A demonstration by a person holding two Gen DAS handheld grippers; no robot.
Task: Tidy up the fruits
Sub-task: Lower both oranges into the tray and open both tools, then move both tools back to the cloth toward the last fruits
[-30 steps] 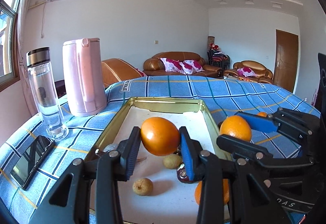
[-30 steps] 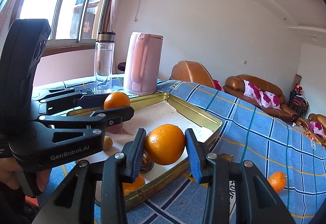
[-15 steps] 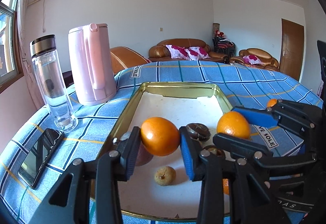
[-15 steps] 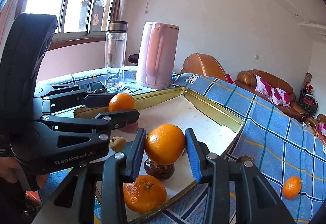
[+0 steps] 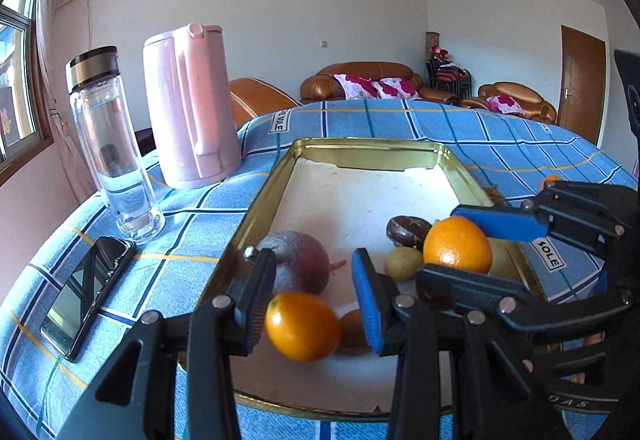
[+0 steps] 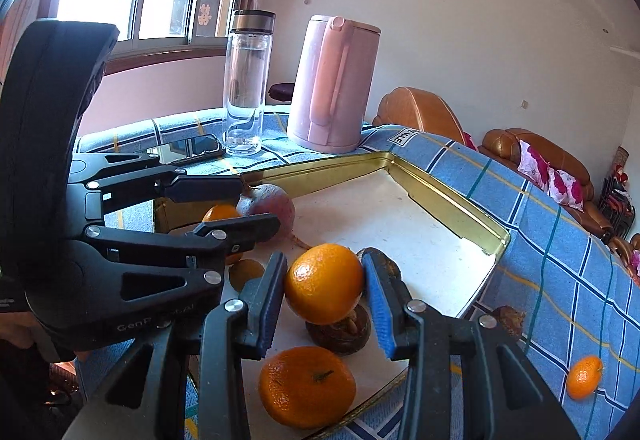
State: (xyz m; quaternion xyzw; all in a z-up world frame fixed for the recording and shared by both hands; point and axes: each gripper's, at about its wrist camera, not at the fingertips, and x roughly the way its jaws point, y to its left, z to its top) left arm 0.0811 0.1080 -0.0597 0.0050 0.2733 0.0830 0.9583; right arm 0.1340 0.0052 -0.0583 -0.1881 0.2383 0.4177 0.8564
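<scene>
As the slackened left gripper's [image 5: 312, 272] round orange [image 5: 302, 326] is dropped into the gold tin tray [image 5: 360, 150], the right gripper's [image 6: 324, 272] clamped orange [image 6: 324, 290] is to be lowered next.

Both wrist fisheyes look down, close, sharing the tray [image 5: 256, 208] [image 6: 452, 208].

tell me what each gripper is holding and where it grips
Right gripper clamps an orange by its opposite sides. Left gripper: the second orange sits low, gap at one pad; hold cannot be told.
</scene>
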